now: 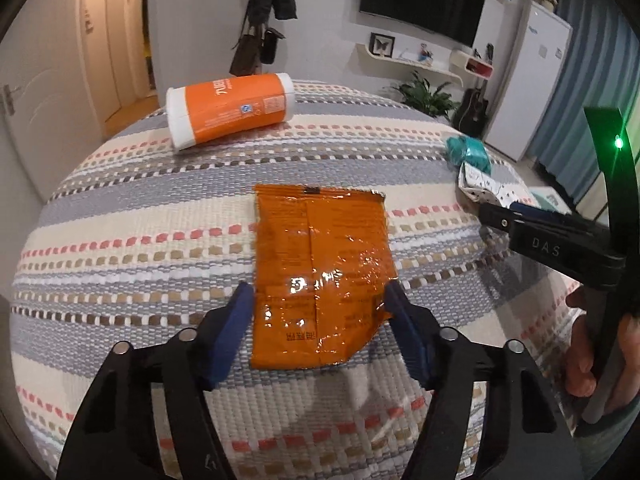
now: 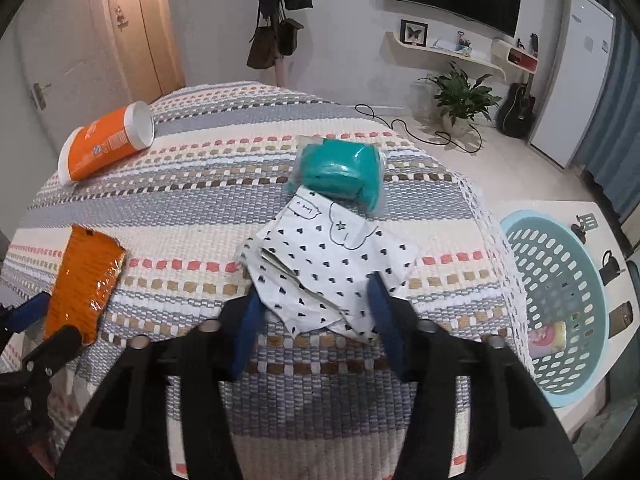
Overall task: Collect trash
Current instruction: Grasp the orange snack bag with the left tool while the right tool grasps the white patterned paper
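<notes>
Left gripper (image 1: pixel 320 304), fingers apart, straddles the orange wrapper (image 1: pixel 320 268) at frame center, its long axis running along them. Right gripper (image 2: pixel 314 300), also spread, brackets the dotted wrapper (image 2: pixel 328 276), apparently untouched; basket (image 2: pixel 516 240) at right.

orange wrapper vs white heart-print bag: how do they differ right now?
The orange wrapper is glossy foil lying flat; the white heart-print bag is matte and crumpled, folded over itself. The wrapper sits alone between the open left gripper; the bag touches a teal packet, between the open right gripper. Both lie ungrasped on the striped cover.
</notes>
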`<state>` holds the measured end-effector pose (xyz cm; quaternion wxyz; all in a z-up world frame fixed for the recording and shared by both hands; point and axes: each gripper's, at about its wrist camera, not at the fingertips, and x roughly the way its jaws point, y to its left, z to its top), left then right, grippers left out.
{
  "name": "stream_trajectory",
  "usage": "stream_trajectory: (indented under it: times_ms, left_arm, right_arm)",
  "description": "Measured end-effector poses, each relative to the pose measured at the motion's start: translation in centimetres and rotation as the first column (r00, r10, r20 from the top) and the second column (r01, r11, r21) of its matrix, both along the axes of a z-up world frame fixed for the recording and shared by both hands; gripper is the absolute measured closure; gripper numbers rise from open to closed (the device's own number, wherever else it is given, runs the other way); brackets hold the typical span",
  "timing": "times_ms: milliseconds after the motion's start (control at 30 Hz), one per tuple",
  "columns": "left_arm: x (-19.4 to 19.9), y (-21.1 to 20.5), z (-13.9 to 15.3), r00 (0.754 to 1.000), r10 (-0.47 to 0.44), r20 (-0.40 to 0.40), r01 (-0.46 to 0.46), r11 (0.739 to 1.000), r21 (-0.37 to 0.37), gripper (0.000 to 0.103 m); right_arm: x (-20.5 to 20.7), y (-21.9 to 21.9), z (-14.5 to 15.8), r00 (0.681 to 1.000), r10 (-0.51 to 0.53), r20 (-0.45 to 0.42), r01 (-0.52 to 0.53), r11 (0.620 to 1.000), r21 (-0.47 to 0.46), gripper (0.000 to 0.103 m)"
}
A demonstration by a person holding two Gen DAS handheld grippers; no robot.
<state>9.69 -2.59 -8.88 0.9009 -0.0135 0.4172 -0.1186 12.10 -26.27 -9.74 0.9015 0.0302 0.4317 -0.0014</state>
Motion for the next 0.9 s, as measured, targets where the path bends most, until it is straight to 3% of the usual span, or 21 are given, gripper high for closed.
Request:
stream_trajectory:
  times_ms: [100, 233, 300, 467, 500, 533, 600, 733, 900]
  left_arm:
    - [-0.1, 0.7, 0.2, 1.0, 0.015, 0.002, -0.015, 1.0, -0.013, 0.052]
    - [-0.2, 1.8, 0.2, 1.0, 0.026, -0.007, -0.026, 0.999, -0.047, 0.083]
    - [-0.3, 2.1, 0.3, 1.0, 0.025, -0.011, -0.025, 0.999, -0.045, 0.086]
    - [-0.9, 3.1, 0.7, 1.0, 0.002, -0.027, -0.005, 0.992, -0.129, 0.086]
    - [-1.1, 3.2, 0.8, 1.0, 0.005, -0.02, -0.008, 0.991, -0.134, 0.077]
    - [-1.3, 3.3, 1.0, 1.0, 0.01, -0.016, -0.012, 0.99, -0.137, 0.057]
    - [-1.8, 3.1, 1.5, 1.0, 0.0, 0.006, 0.001, 0.99, -0.138, 0.041]
    - [-1.8, 1.1, 1.6, 0.999, -0.045, -0.009, 0.044, 0.997, -0.055, 0.024]
    - [0.0, -1.2, 0.5, 0.998, -0.053, -0.045, 0.055, 0.998, 0.042, 0.018]
  right_arm:
    - [-0.1, -0.4, 0.2, 1.0, 0.006, 0.01, -0.007, 0.999, 0.036, 0.08]
    - [-0.6, -0.3, 0.6, 0.999, 0.019, 0.028, -0.021, 0.998, 0.051, 0.091]
    - [-0.8, 0.0, 0.8, 0.999, 0.025, 0.039, -0.027, 0.999, 0.038, 0.094]
    - [-2.1, -0.2, 1.9, 0.995, 0.045, 0.084, -0.051, 0.996, 0.07, 0.097]
    - [-2.3, -0.2, 2.1, 0.995, 0.048, 0.091, -0.055, 0.996, 0.075, 0.097]
    - [-2.5, -0.3, 2.4, 0.994, 0.052, 0.099, -0.06, 0.995, 0.077, 0.097]
    - [-3.0, -0.5, 3.0, 0.992, 0.056, 0.114, -0.065, 0.995, 0.08, 0.097]
    - [-3.3, -0.7, 3.1, 0.991, 0.058, 0.12, -0.07, 0.993, 0.097, 0.097]
    - [-3.4, -0.6, 2.7, 0.991, 0.077, 0.112, -0.089, 0.99, 0.11, 0.097]
